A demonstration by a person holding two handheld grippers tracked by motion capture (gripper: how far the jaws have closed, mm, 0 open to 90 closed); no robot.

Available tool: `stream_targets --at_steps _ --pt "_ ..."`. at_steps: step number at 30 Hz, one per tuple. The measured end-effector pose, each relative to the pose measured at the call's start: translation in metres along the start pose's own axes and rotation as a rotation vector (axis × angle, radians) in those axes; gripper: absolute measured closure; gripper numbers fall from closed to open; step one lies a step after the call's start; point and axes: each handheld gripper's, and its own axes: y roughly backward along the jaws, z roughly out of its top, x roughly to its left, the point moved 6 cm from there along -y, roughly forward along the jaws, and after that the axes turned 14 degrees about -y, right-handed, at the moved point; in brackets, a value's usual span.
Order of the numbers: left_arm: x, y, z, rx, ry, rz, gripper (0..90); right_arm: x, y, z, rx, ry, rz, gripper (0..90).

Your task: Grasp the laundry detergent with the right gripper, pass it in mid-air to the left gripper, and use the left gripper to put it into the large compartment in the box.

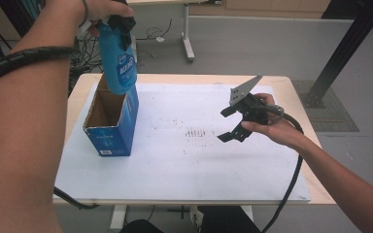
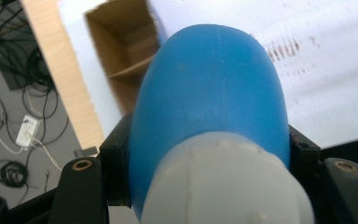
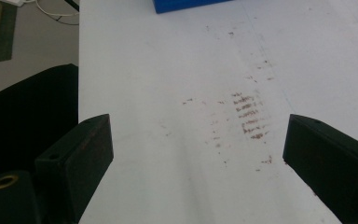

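High view puts our left gripper [image 1: 121, 23] at the upper left of the frame, its jaws clamped on the neck of a blue bottle [image 1: 118, 60] just under the white cap. The bottle hangs upright, long axis close to vertical, and its base sits at the rim of the open box [image 1: 110, 138] below it, over the far end of the opening; we cannot tell whether the base is already inside the rim or only level with it. In the left gripper view we look down the bottle [image 2: 209, 88] from the cap [image 2: 223, 182], and the brown inside of the box [image 2: 121, 56] lies at the upper left, slightly off the bottle's axis. So what matters for the coming move, as we judge it, is that the opening lies straight below and a little toward us from the bottle, and our left hand alone is over it. Our right gripper [image 1: 233, 124] hovers at centre right over the white mat [image 1: 184, 170], well apart from the box, jaws spread and empty, as the right gripper view confirms.
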Motion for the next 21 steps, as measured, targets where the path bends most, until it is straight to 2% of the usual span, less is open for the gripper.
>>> stream_targets --at_steps 5,9,11,21 --pt "0.016 0.004 -0.004 -0.009 0.082 0.021 37.2 -0.006 0.007 -0.002 0.04 0.0 -0.033 8.3" --pt "0.025 0.006 -0.006 -0.013 0.135 0.02 37.3 -0.01 0.013 -0.005 0.077 -0.003 -0.066 8.7" --pt "0.03 0.006 -0.008 -0.02 0.175 0.011 37.2 -0.012 0.017 -0.006 0.086 -0.006 -0.076 8.9" --pt "0.047 0.004 -0.017 -0.027 0.271 0.017 37.3 -0.021 0.029 -0.012 0.11 -0.02 -0.106 9.3"
